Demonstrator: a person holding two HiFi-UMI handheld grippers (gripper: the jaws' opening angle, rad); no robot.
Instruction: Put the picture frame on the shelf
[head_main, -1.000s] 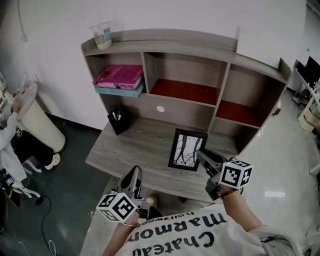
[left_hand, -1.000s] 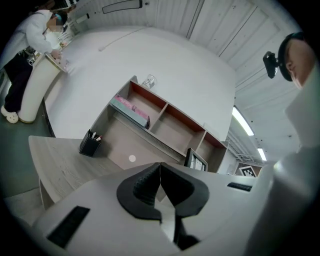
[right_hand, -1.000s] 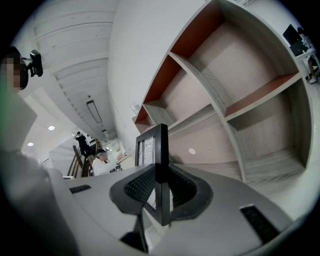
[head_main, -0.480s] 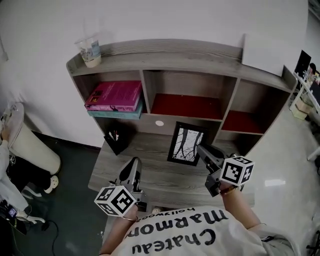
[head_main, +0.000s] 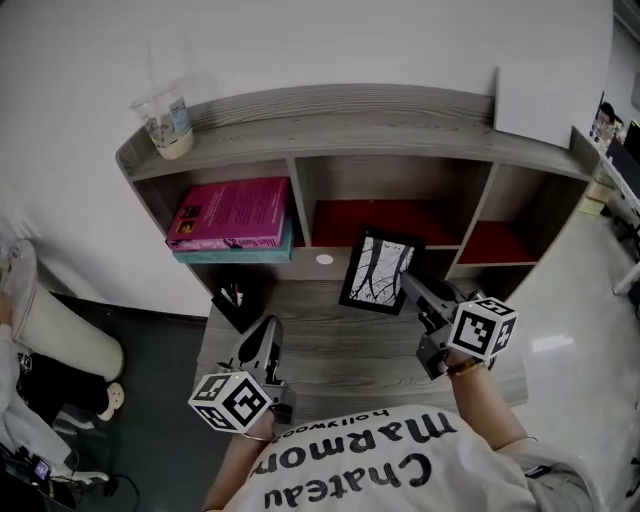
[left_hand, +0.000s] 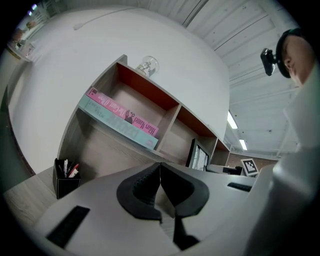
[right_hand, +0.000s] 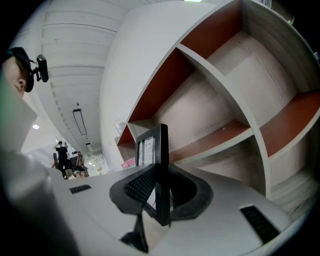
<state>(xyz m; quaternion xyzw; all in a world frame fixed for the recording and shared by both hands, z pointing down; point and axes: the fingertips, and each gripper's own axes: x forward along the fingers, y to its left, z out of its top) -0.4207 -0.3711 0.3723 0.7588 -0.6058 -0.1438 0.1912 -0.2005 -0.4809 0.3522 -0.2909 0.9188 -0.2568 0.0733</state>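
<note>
Shows the right gripper (head_main: 410, 287) clamped on the right-hand edge of the picture frame (head_main: 379, 271), jaws part-closed with the thin black moulding pinched between the pads. Holds the frame upright and facing the person, seemingly clear of the bench (head_main: 340, 350), just in front of the middle compartment of the shelf (head_main: 350, 112) with its red floor. Leaves the left gripper (head_main: 270, 328) empty, jaws together, low over the near side of the bench and well apart from the frame. Places pink and teal books (head_main: 235, 212) in the left compartment, a plastic cup (head_main: 166, 122) on the top board, and a pen holder (head_main: 236, 298) on the bench below the books. Read as the carry toward the shelf, with placement not yet made. Hazards from here, as a judgement only: could pivot or sag about the pads, given a hold on one edge alone and the weight hanging to the side; could slip through the jaws if the smooth moulding is jolted; could catch a top corner on the divider or on the underside of the top board if brought in tilted or too high; could topple forward onto the bench if released on its narrow bottom edge before leaning securely or standing on a support, none of which can be made out here.
</note>
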